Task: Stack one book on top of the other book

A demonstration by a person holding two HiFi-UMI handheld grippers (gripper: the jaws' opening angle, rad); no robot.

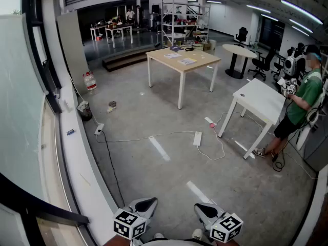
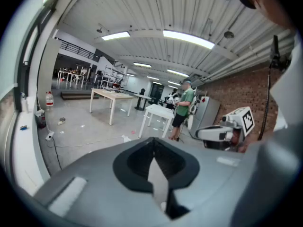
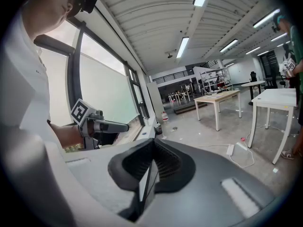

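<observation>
Left gripper [image 1: 145, 205]: jaws together, empty
Right gripper [image 1: 206, 209]: same
Books: maybe those flat things [image 1: 187, 61] on the far table [image 1: 206, 60]; probably stiff, I'd pinch an edge

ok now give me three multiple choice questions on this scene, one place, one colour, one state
1. Where is the person in the green shirt? A beside the white table B lying down C on a ladder
2. What colour is the top of the middle table? A black B light wood C red
3. How are the left gripper and right gripper? A open B shut, empty C holding a book
Answers: 1 A, stands at the white table's far edge; 2 B, pale wood on white legs; 3 B, both pairs of jaws meet with nothing between.
</observation>
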